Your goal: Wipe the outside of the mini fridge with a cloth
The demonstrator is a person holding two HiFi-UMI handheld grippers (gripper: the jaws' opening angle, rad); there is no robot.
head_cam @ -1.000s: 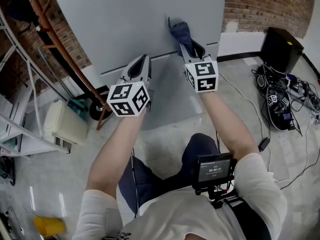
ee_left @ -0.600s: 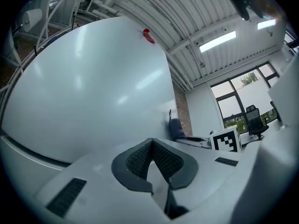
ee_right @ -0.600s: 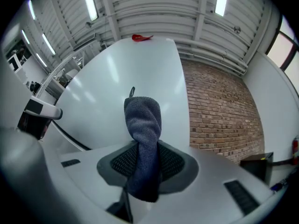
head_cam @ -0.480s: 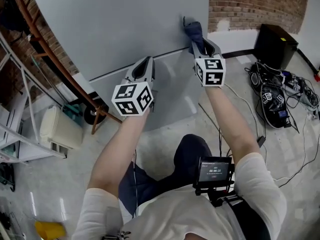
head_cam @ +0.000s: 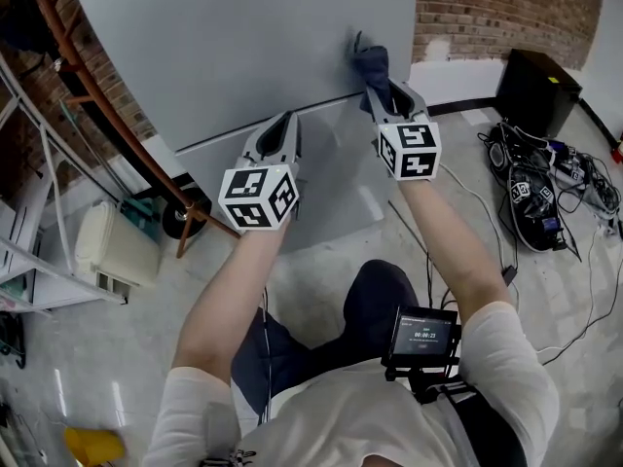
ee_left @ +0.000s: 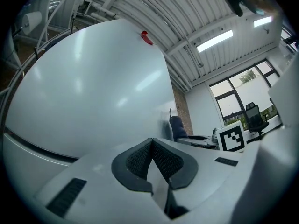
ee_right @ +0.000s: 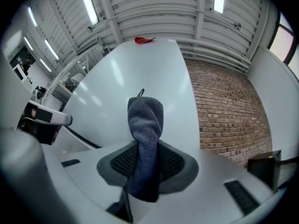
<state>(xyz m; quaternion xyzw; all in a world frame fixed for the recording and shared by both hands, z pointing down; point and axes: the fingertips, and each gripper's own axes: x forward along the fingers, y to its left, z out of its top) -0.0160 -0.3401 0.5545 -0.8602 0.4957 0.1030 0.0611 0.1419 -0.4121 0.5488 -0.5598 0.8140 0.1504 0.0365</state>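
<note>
Cloth (head_cam: 371,66) had slid a bit right across the grey mini fridge (head_cam: 234,47) since a second ago, clamped lengthwise in the right gripper (head_cam: 384,93) jaws with its bunched tip pointing into the door, while the left gripper (head_cam: 275,132) jaws were pinched together on nothing.

Right gripper (ee_right: 147,161): jaws closed on a dark blue cloth (ee_right: 145,118), pads pressed to its sides.
Cloth: bunched, upright out of the jaws, small loop at its top, far end against the fridge face.
Mini fridge (ee_right: 117,87): pale grey, glossy, dark door seam low at left.
Red item (ee_right: 145,40): at the fridge's far top edge, kind unclear.
Brick wall (ee_right: 229,111): right of the fridge.
Black box (ee_right: 266,164): low, far right.
Left gripper (ee_right: 44,118): partly seen at left edge.
</note>
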